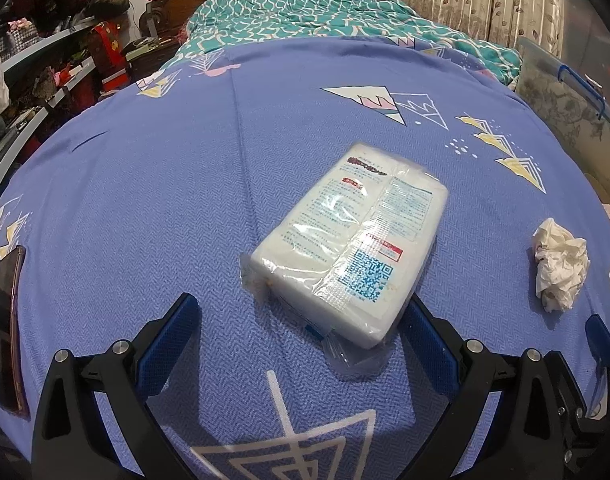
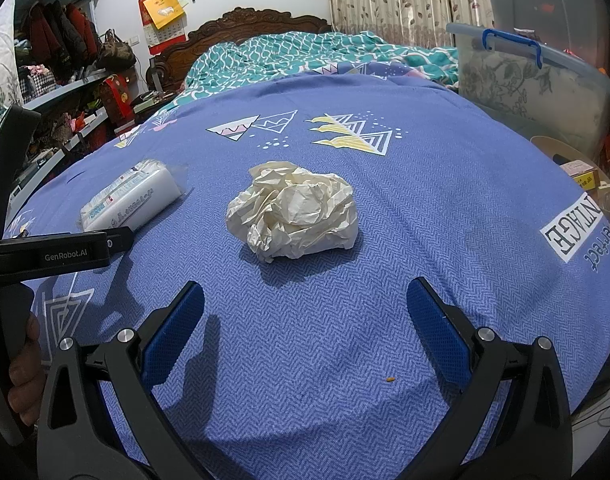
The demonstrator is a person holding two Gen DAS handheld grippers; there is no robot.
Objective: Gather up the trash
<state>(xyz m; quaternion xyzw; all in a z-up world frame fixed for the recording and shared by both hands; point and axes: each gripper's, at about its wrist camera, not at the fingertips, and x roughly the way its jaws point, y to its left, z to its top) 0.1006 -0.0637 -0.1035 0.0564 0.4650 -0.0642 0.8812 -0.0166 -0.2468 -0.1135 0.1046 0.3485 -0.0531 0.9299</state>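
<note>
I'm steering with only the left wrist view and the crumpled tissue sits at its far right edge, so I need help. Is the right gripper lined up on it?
Observer: Yes. In the right wrist view the crumpled tissue lies centred ahead of the right gripper, whose jaws stand wide open and short of it.
Operator: Anything else small on the sheet near it?
Observer: A tiny orange crumb lies on the blue bedsheet by the right finger.
Operator: What is past the bed's right edge?
Observer: A round container holding small boxes, below the clear storage bin.
</note>
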